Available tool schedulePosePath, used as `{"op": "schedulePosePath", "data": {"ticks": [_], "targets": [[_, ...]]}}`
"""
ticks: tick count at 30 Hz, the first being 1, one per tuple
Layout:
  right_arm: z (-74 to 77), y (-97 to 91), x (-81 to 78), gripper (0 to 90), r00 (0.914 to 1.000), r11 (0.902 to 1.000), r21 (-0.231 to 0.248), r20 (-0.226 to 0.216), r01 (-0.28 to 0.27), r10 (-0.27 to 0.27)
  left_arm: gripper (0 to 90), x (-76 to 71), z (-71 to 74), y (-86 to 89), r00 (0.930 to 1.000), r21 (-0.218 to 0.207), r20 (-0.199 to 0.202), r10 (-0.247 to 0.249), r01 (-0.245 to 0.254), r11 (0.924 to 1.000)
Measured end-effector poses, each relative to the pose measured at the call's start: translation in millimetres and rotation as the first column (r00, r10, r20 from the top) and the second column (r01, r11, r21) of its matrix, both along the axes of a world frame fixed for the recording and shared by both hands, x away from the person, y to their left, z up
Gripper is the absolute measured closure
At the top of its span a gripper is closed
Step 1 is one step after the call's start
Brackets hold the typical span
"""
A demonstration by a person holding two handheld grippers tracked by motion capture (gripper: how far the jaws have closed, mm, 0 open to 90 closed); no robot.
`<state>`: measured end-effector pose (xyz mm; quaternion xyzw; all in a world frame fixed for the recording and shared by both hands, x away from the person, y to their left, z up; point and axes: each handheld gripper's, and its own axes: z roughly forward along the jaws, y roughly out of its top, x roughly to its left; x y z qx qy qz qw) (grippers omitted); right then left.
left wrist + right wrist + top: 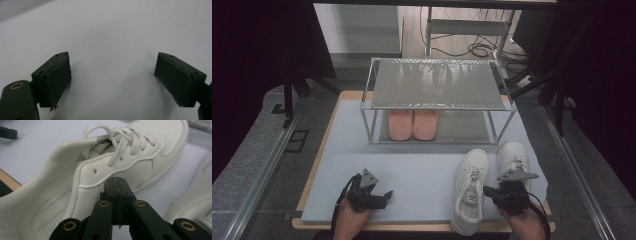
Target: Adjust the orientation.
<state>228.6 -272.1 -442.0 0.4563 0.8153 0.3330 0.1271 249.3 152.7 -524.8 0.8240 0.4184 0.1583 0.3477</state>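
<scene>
Sneaker [120,167] (white, laced) shows no readable brand.

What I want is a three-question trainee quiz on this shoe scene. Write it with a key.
1. Where do the pink shoes sit? A) top shelf B) lower shelf of the rack C) out on the table
2. True or false: the left gripper has its jaws open over the bare mat.
3. Fill in: the right gripper is shut, its tips beside a white ____.
Key: 1 B; 2 true; 3 sneaker.
</scene>
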Motion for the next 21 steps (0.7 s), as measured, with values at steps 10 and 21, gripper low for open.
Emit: {"op": "schedulePosePath", "data": {"ticks": [10,21], "targets": [[-9.8,-2.9,-5.8,90.0,0.9993,0.999,-0.025,-0.006,0.038,-0.038,13.8,0.0,0.0,0.0,1.0,0.0,0.0,0.0,0.0,1.0],[-27.2,8.8,-13.5,90.0,0.9966,0.9951,-0.056,0.011,0.082,-0.081,13.8,0.0,0.0,0.0,1.0,0.0,0.0,0.0,0.0,1.0]]}}
